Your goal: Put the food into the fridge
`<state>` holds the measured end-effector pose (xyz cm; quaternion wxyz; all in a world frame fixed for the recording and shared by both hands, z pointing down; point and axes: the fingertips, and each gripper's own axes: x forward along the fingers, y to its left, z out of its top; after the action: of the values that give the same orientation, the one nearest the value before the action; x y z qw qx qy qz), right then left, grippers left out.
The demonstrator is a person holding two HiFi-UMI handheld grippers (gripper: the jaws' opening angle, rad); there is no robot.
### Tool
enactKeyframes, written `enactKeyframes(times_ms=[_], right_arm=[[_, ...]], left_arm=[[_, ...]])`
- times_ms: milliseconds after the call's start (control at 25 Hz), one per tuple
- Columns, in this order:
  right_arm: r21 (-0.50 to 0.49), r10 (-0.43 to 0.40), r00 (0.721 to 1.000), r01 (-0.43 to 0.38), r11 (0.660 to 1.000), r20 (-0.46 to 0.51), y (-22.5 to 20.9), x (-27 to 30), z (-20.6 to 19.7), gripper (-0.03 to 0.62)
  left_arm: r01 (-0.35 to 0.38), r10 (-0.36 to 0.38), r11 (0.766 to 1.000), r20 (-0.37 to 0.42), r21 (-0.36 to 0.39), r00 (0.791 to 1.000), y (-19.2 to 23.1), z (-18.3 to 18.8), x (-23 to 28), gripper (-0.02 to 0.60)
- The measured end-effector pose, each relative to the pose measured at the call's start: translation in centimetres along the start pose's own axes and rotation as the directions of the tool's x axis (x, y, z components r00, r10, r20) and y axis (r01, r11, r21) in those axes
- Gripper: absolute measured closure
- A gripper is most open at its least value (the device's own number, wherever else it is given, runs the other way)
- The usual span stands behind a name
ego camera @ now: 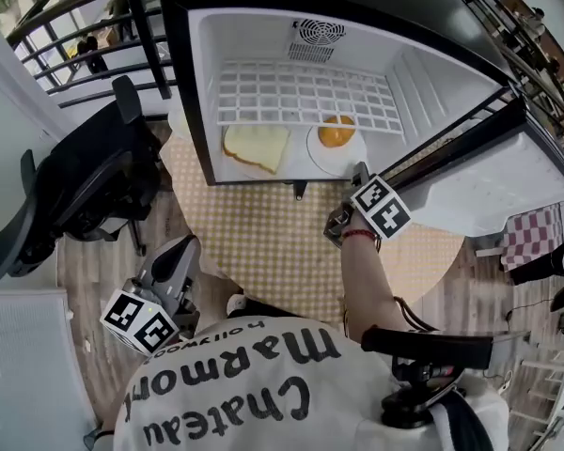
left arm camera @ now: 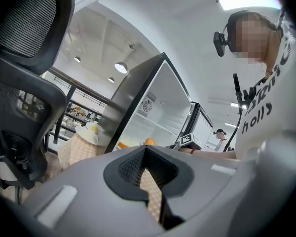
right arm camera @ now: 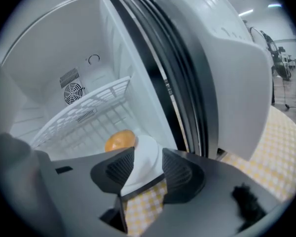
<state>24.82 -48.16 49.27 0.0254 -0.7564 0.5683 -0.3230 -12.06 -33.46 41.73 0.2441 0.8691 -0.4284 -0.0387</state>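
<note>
Wood plank floor (ego camera: pixel 99 271), a black mesh office chair (ego camera: pixel 85 186) off to the left, and a round table (ego camera: pixel 254 242) under a yellow checked cloth. Dark railing (ego camera: pixel 85 36) behind, round ceiling lights (left arm camera: pixel 121 67) on, pretty bright overall.

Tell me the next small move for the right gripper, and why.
Probably draw the right gripper straight back out of the fridge. Its fingers stand apart, not pressing the white plate whose rim shows between them, and that plate with the orange food already rests on the fridge floor beside the bread.
</note>
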Motion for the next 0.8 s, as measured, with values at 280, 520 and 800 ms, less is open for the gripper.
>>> enactKeyframes(times_ms=[280,520,800], right_arm=[[-0.042,0.066,0.995,-0.063,0.997,0.078,0.0,-6.6,1.3,0.485],[-0.092,0.093,0.989,-0.083,0.992,0.114,-1.9,-13.6,-0.3,0.559],[-0.181,0.111,0.978,-0.078,0.980,0.176,-4.2,-20.6,0.4,0.572]], left_arm=[[0.146,-0.145,0.988,-0.019,0.057,0.989,-3.0,1.1,2.0,0.577],[0.289,-0.285,0.953,-0.056,0.092,0.957,-7.6,-0.7,4.4,0.577],[0.434,-0.425,0.893,-0.097,0.114,0.900,-14.6,-2.3,4.4,0.577]])
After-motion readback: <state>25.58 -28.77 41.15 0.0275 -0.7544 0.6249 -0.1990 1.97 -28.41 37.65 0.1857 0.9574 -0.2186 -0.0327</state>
